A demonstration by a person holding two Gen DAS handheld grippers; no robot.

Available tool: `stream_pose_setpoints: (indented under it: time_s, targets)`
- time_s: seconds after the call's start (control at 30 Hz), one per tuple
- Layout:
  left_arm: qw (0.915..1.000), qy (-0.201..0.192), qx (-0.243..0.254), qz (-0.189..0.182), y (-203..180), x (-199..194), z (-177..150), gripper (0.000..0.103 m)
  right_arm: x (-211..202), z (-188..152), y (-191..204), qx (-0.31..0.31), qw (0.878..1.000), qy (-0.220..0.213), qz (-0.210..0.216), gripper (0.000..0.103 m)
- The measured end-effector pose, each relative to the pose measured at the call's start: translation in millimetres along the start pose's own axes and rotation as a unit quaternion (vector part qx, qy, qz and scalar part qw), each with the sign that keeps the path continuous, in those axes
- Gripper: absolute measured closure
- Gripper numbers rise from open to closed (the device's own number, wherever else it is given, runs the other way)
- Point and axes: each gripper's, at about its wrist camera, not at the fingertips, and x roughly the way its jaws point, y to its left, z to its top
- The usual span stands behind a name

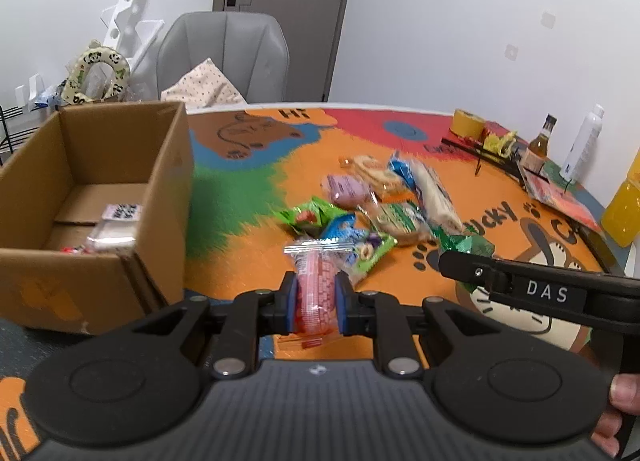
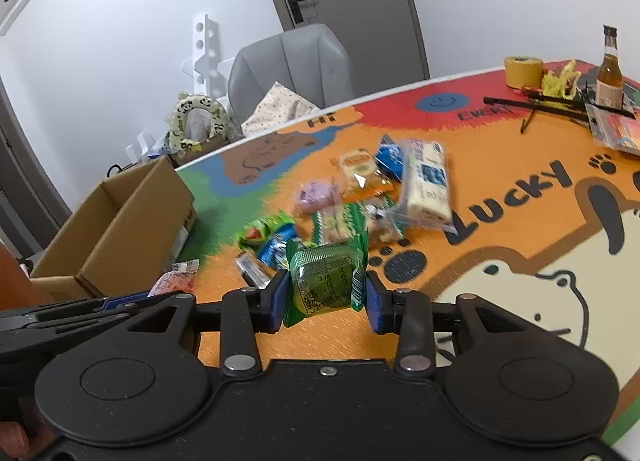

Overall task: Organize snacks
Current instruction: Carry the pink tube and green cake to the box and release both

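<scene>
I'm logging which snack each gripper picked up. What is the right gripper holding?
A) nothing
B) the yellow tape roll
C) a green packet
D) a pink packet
C: in the right wrist view the right gripper has its blue pads pressed on both sides of a green packet, while the pink packet sits in the left gripper.

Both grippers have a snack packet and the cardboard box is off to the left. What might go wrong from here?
The left gripper pinches the pink packet low down, so its free top may flop or slip. The right gripper grips the green packet by its crinkled sides; it might twist loose. The cardboard box sits at the table edge, so a bump on its wall could shift it.
</scene>
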Motion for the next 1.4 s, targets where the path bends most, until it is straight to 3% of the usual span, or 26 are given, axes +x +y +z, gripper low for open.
stream_pose_setpoints:
  time_s: [0.67,1.4]
  targets:
    - [0.9980,-0.060,-0.009,0.020,33.0,-44.2,32.4,0.086,1.9,19.9,45.0,-0.017,0.998,-0.029,0.045,0.066]
    - [0.9953,-0.077,-0.024,0.055,92.2,-48.2,57.6,0.086,24.5,35.8,95.9,-0.045,0.996,-0.028,0.076,0.066]
